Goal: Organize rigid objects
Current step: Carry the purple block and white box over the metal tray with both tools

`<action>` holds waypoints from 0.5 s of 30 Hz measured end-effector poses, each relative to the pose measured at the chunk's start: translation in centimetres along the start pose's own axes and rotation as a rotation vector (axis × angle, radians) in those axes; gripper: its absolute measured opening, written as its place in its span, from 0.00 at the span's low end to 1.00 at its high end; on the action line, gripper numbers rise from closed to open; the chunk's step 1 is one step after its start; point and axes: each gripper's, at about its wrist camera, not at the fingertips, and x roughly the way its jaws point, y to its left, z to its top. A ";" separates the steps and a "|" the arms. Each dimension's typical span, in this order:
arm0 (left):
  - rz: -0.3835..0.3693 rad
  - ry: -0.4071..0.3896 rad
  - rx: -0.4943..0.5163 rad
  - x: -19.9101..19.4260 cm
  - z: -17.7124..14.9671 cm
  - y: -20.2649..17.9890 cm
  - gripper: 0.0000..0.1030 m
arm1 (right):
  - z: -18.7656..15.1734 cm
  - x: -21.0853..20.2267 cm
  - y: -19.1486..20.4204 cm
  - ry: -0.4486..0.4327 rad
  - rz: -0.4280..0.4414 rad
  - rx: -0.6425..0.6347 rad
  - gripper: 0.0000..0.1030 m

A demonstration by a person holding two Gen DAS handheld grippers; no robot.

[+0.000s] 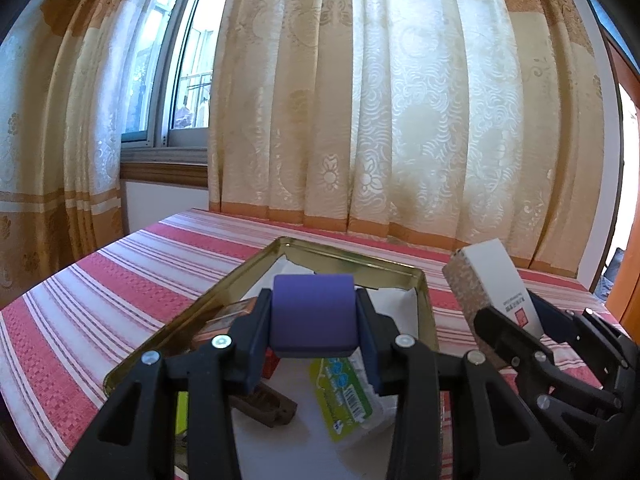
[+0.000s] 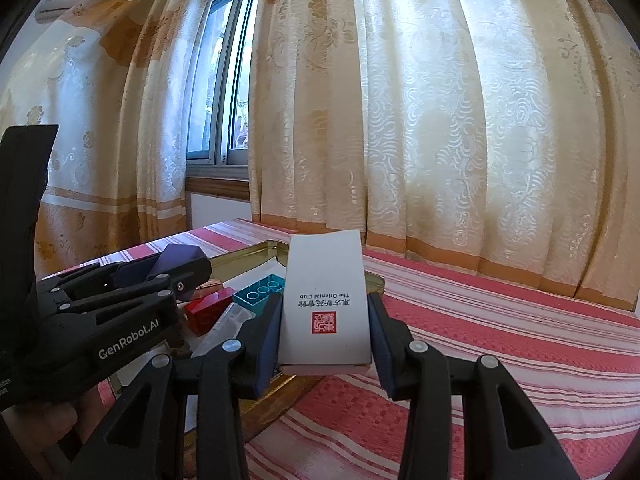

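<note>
A table draped in a red-and-white striped cloth [image 1: 100, 280] filled the lower half of both views, with patterned cream and gold curtains [image 1: 400, 120] behind it and a window [image 1: 176, 60] at upper left. On the cloth sat a shallow gold metal tray [image 1: 424, 280], lined with white paper, apparently serving as the collecting place for the loose items.

At the lower centre of the left wrist view, the left gripper [image 1: 314, 320] pinched a purple block [image 1: 312, 312] above the tray, seemingly poised to set it down there. The block looked matte, smooth and round-cornered. Beneath it lay a green-labelled packet [image 1: 344, 396] and a dark brown piece [image 1: 268, 404].

At the lower centre of the right wrist view, the right gripper [image 2: 324, 332] clamped a tall white carton [image 2: 326, 300], tilted back, over the tray's near right edge. It bore a red seal stamp and the words "The Oriental Club"; in the left view its side looked speckled brown. It was probably next for the tray.

Smaller still, a red block [image 2: 208, 308] and a teal studded brick [image 2: 258, 294] rested inside the tray, left of centre in the right view.
</note>
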 end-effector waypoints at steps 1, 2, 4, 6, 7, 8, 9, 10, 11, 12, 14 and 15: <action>0.001 0.000 -0.001 0.0 0.0 0.1 0.38 | 0.0 0.1 0.0 0.002 0.001 0.001 0.43; 0.001 0.001 -0.003 0.0 0.0 0.1 0.38 | 0.0 0.2 0.1 0.004 0.003 0.001 0.43; 0.003 0.004 -0.002 0.0 0.0 0.2 0.38 | 0.0 0.3 0.2 0.006 0.006 -0.002 0.43; 0.005 0.004 -0.004 0.0 0.0 0.4 0.38 | 0.0 0.3 0.5 0.006 0.008 -0.007 0.43; 0.009 0.005 -0.004 0.0 0.0 0.4 0.38 | 0.0 0.4 0.6 0.007 0.008 -0.010 0.43; 0.010 0.005 -0.004 0.1 0.0 0.5 0.38 | 0.1 0.4 0.7 0.008 0.010 -0.013 0.43; 0.012 0.006 -0.004 0.1 0.0 0.6 0.38 | 0.1 0.5 0.8 0.009 0.012 -0.015 0.43; 0.014 0.007 -0.003 0.1 0.0 0.7 0.38 | 0.1 0.5 0.9 0.010 0.013 -0.016 0.43; 0.016 0.009 -0.003 0.1 0.0 0.7 0.38 | 0.1 0.6 1.0 0.010 0.015 -0.017 0.43; 0.018 0.010 -0.004 0.1 0.0 0.8 0.38 | 0.1 0.6 1.0 0.012 0.017 -0.016 0.43; 0.020 0.011 -0.004 0.1 0.0 0.9 0.38 | 0.2 0.7 1.1 0.014 0.020 -0.015 0.43; 0.020 0.011 -0.004 0.1 0.0 0.9 0.38 | 0.2 0.8 1.2 0.015 0.022 -0.015 0.43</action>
